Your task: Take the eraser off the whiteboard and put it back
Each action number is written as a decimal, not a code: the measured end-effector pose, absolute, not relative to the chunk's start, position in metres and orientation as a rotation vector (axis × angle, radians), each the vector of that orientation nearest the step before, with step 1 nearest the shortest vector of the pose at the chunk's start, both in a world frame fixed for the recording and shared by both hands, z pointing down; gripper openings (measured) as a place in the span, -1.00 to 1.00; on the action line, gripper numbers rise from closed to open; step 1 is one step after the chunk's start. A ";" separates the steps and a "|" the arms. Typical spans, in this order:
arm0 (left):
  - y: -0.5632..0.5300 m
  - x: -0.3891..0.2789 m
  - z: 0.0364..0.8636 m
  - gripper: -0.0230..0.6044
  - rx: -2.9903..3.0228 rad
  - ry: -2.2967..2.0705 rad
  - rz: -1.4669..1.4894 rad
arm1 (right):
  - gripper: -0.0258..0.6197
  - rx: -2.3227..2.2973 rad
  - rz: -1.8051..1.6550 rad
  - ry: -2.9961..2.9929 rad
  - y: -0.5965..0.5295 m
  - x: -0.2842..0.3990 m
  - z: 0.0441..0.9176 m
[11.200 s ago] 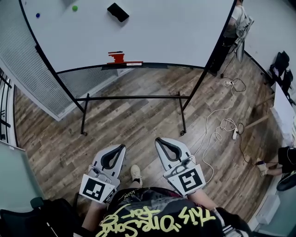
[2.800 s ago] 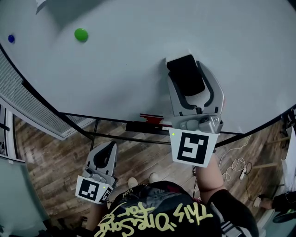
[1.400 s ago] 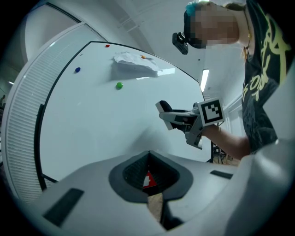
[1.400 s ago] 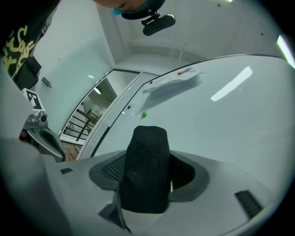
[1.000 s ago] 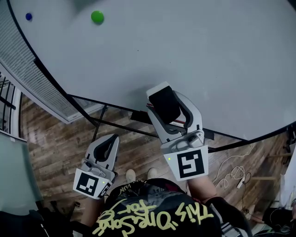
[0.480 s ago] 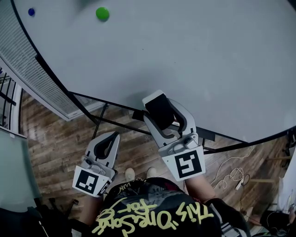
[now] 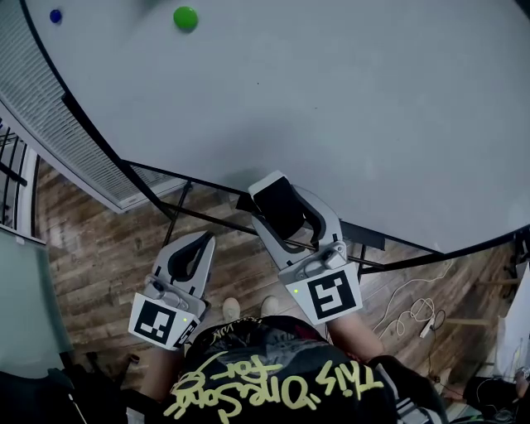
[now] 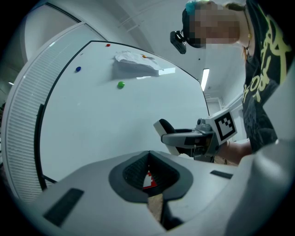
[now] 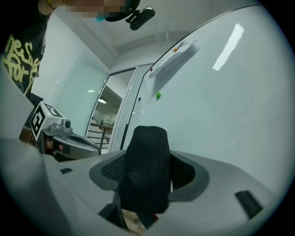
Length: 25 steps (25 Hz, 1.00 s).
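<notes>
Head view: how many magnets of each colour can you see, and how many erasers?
Green magnet: 1
Blue magnet: 1
Eraser: 1
Total: 3

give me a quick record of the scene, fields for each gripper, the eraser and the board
left gripper: shut, empty, held low
right gripper: shut on the eraser
eraser: black, clamped between the jaws, near the whiteboard's lower edge
whiteboard: carries a green magnet and a blue magnet
task stage: eraser off the board, not yet put back
</notes>
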<state>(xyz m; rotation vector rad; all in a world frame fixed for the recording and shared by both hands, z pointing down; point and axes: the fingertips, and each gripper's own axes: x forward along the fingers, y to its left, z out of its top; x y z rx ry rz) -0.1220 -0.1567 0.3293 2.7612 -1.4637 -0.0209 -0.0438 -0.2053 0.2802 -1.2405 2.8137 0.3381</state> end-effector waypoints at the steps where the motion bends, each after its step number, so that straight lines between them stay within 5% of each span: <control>1: -0.156 -0.122 0.329 -0.91 2.763 -1.462 -0.020 | -0.10 -1.236 0.337 2.814 -0.204 -0.044 0.281; 25: -0.160 -0.115 0.331 -0.90 2.789 -1.420 -0.037 | -0.10 -1.314 0.399 2.763 -0.208 -0.038 0.262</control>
